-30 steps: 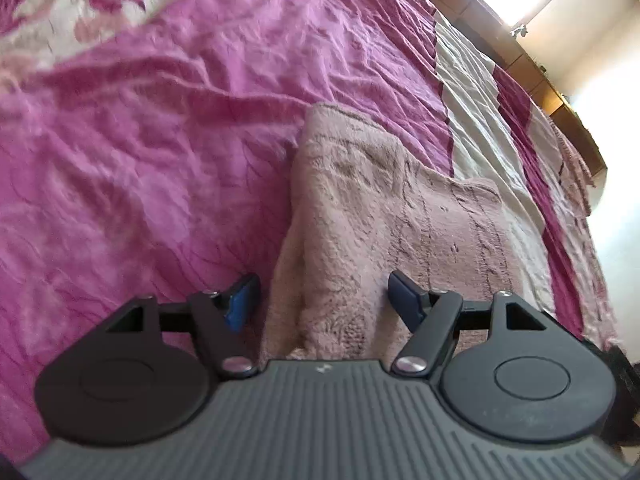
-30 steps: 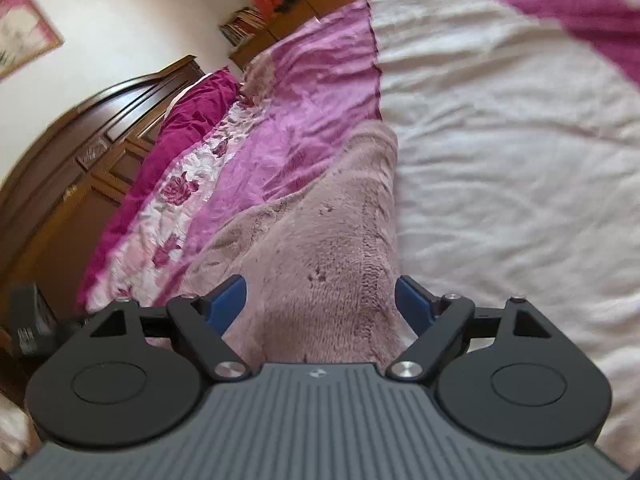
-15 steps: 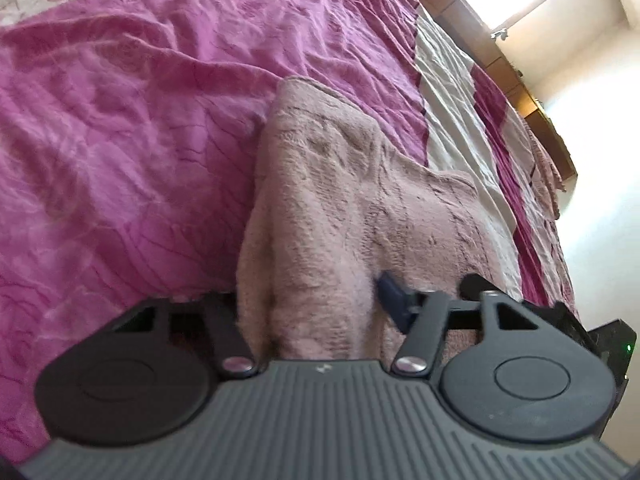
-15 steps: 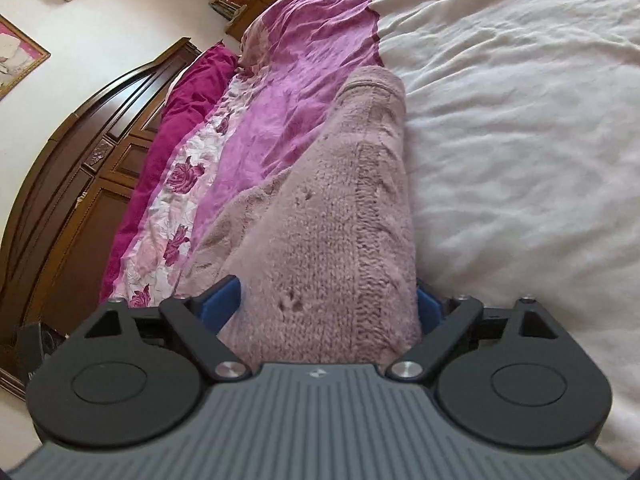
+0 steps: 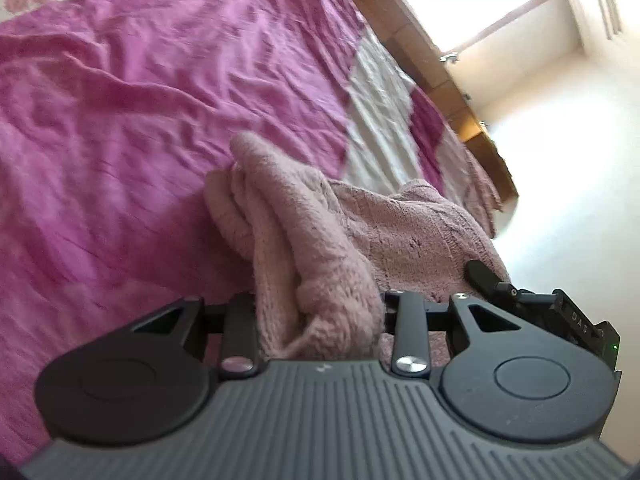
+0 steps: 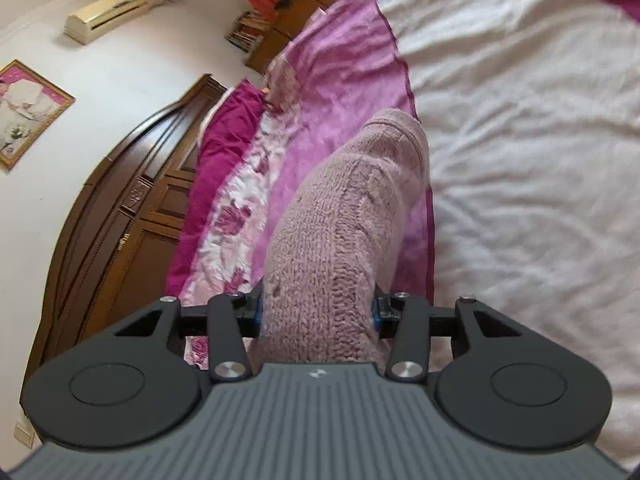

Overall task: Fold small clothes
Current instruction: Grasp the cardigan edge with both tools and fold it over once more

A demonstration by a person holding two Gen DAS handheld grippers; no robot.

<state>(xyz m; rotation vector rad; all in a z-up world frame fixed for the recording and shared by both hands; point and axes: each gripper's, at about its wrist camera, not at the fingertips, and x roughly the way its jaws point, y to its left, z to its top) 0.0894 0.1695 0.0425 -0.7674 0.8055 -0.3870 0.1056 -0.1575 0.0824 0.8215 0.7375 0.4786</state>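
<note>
On the magenta bedspread (image 5: 140,128), both claws closing on pink sweater (image 5: 320,248), headboard (image 6: 120,216) beyond

Left hand-held gripper (image 5: 320,312): pads buried in bunched pink knit (image 5: 316,264), contact unseen. Right hand-held gripper (image 6: 316,312): blue pads (image 6: 257,312) mostly covered. Bed (image 5: 120,120) cropped, motion-blurred. Window (image 5: 480,0) blown out.

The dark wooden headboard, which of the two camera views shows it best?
The right wrist view: the carved dark wooden headboard curves down its left side, beyond the pink knitted garment and the bedspread. The left wrist view shows no headboard, only light wooden furniture beneath a bright window.
</note>
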